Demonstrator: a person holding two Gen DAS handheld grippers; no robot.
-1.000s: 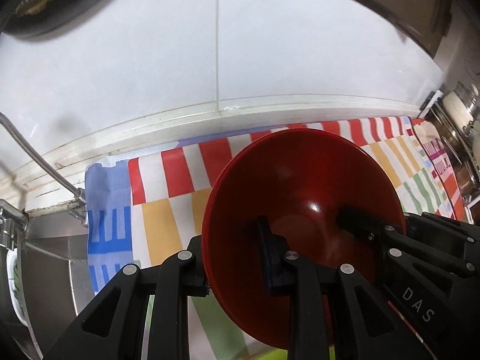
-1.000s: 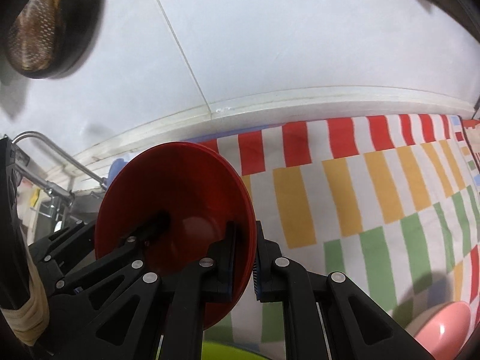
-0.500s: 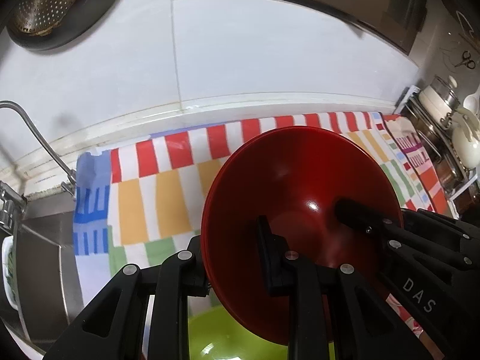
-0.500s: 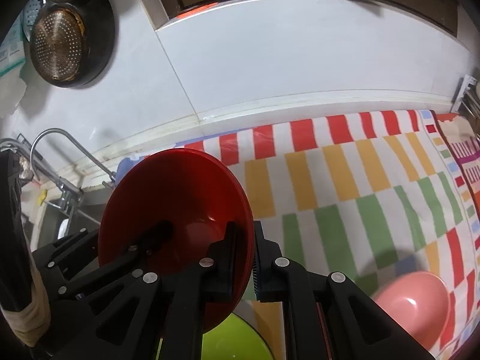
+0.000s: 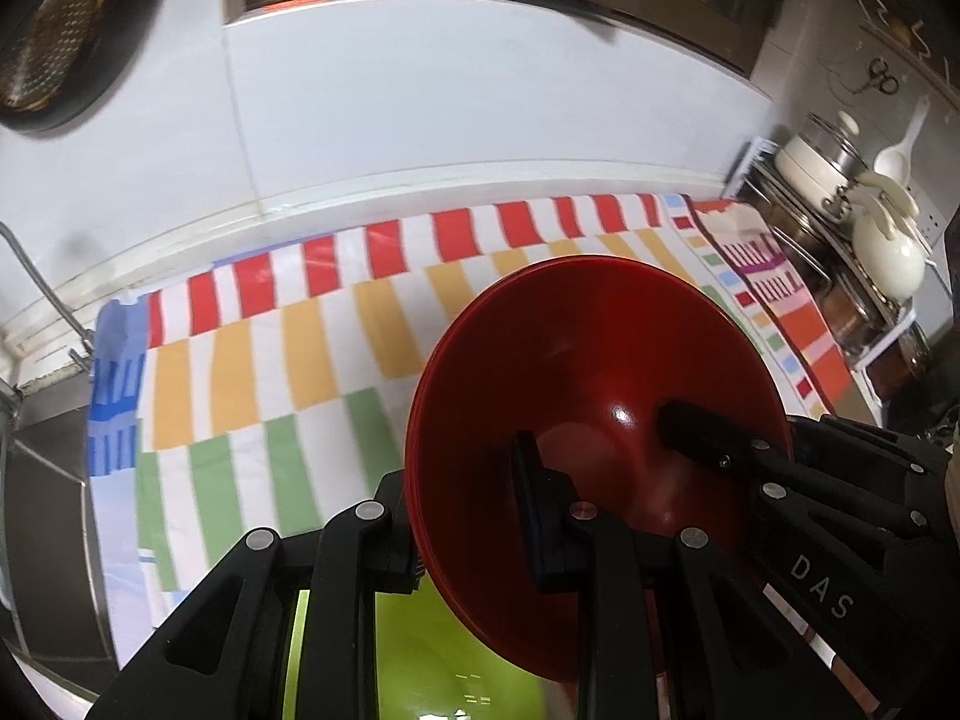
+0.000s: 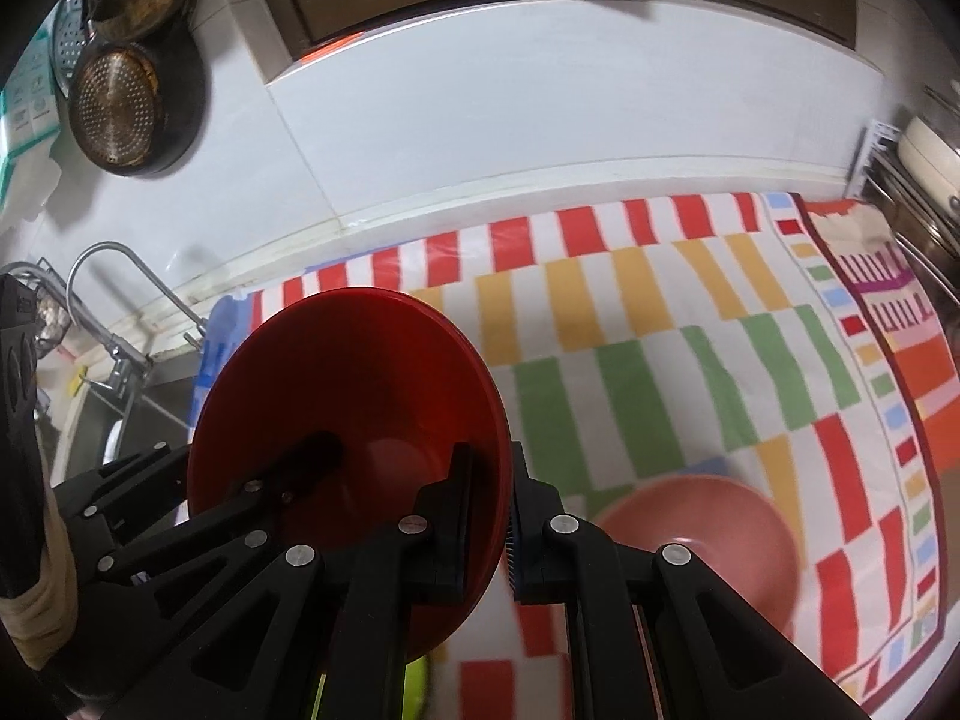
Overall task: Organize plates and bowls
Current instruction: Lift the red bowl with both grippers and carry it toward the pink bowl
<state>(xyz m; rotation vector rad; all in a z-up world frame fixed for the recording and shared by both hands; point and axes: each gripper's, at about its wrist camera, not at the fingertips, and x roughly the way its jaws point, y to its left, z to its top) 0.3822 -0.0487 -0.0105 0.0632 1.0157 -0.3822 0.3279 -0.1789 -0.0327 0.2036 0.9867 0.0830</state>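
Note:
A glossy red bowl (image 5: 600, 360) hangs tilted above the striped cloth (image 5: 270, 372), held at opposite sides of its rim. My left gripper (image 5: 474, 522) is shut on its left rim, one finger inside and one outside. My right gripper (image 6: 501, 516) is shut on the right rim in the same way. In the right wrist view the red bowl (image 6: 360, 384) fills the left centre. A lime green dish (image 5: 420, 660) lies on the cloth just under the bowl, partly hidden by my fingers. A pink bowl (image 6: 708, 540) rests on the cloth at the lower right.
A sink with a curved faucet (image 6: 120, 276) lies to the left of the cloth. A metal strainer (image 6: 120, 108) hangs on the white tiled wall. A rack of pots and ladles (image 5: 852, 222) stands at the cloth's right end.
Both grippers have carried the red bowl away from the wall and toward the right. The green dish and the pink bowl have come into view below.

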